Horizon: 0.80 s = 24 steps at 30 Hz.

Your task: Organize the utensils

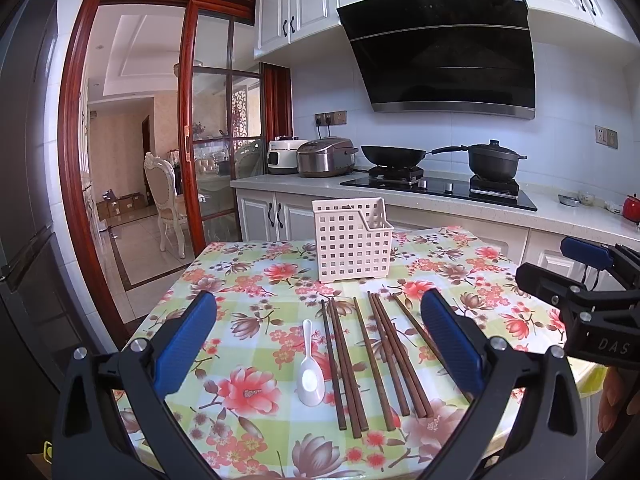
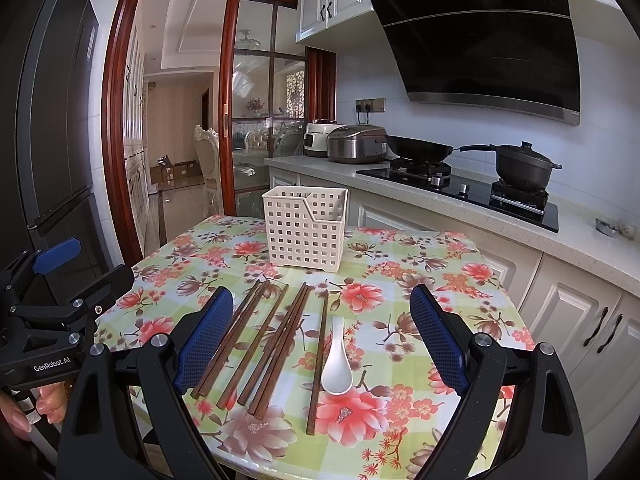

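Several dark wooden chopsticks [image 1: 372, 360] [image 2: 272, 344] lie side by side on the floral tablecloth [image 1: 248, 288] [image 2: 400, 280]. A white ceramic spoon [image 1: 310, 376] [image 2: 337, 368] rests beside them, bowl toward me. Behind them stands an empty white perforated utensil basket [image 1: 352, 240] [image 2: 306, 232] with a divider. My left gripper [image 1: 320, 340] hovers open above the utensils, nothing between its blue pads. Likewise open and empty, my right gripper [image 2: 322, 338] hangs over the same spot. Each shows in the other's view: the right gripper [image 1: 560, 266] at the right edge, the left gripper [image 2: 86, 268] at the left edge.
A kitchen counter [image 1: 312, 188] runs behind the table with two rice cookers [image 1: 326, 156], a wok [image 1: 392, 154] and a lidded pot [image 1: 496, 158] on a black hob. A dark fridge [image 2: 56, 120] stands left beside a wooden doorway. A person's hand [image 2: 44, 400] grips the left handle.
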Each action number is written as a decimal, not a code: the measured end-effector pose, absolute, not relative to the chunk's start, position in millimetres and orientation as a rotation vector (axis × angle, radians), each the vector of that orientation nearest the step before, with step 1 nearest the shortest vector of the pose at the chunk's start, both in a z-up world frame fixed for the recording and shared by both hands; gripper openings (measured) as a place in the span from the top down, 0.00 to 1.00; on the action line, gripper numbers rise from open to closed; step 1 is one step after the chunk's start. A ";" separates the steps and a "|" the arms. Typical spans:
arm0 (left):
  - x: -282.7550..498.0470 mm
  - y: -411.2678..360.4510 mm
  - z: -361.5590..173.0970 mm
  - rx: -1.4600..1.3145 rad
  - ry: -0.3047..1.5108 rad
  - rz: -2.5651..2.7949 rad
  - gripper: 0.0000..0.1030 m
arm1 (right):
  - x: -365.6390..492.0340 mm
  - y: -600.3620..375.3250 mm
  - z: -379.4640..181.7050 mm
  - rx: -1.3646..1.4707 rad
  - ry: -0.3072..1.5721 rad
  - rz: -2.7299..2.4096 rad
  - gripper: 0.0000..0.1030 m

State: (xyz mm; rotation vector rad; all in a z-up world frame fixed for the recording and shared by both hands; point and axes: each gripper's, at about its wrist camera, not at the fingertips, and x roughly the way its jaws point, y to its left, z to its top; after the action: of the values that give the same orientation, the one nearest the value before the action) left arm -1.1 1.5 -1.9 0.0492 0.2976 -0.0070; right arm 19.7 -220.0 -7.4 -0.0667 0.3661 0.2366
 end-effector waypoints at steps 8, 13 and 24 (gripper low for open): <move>-3.0 -0.3 -4.5 0.049 0.295 -0.009 0.04 | 20.6 -221.0 -6.8 -0.064 0.368 0.237 0.18; -2.6 -0.2 -3.6 0.050 0.297 -0.009 0.04 | 18.9 -219.4 -6.8 -0.063 0.369 0.236 0.18; -2.5 -0.6 -4.5 0.048 0.297 -0.010 0.04 | 19.5 -220.1 -6.6 -0.060 0.370 0.237 0.18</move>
State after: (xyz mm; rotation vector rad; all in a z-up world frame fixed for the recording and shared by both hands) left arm -2.5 -0.6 -4.5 0.0481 0.2969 -0.0098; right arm 19.5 -220.1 -6.6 -0.0596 0.3700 0.2369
